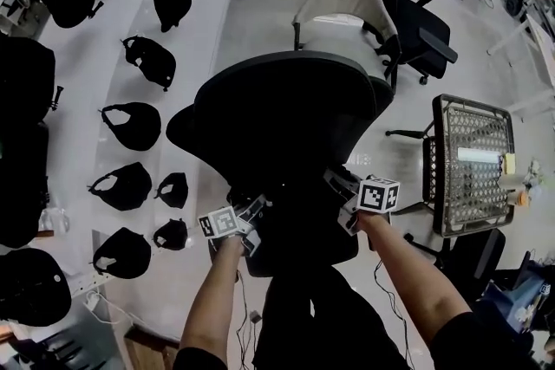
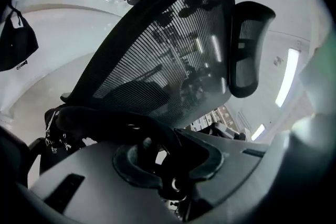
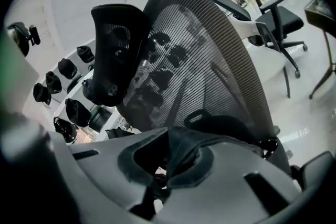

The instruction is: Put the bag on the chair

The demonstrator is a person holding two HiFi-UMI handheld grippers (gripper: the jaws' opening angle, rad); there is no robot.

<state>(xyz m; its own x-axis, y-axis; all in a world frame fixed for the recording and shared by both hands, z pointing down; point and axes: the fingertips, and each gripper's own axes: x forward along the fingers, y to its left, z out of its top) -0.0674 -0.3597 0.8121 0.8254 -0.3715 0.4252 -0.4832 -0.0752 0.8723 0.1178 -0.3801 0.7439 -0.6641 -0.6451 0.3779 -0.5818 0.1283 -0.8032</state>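
Left hand-held gripper (image 1: 254, 219), right hand-held gripper (image 1: 340, 197) clamp bag (image 1: 303, 234) hanging between
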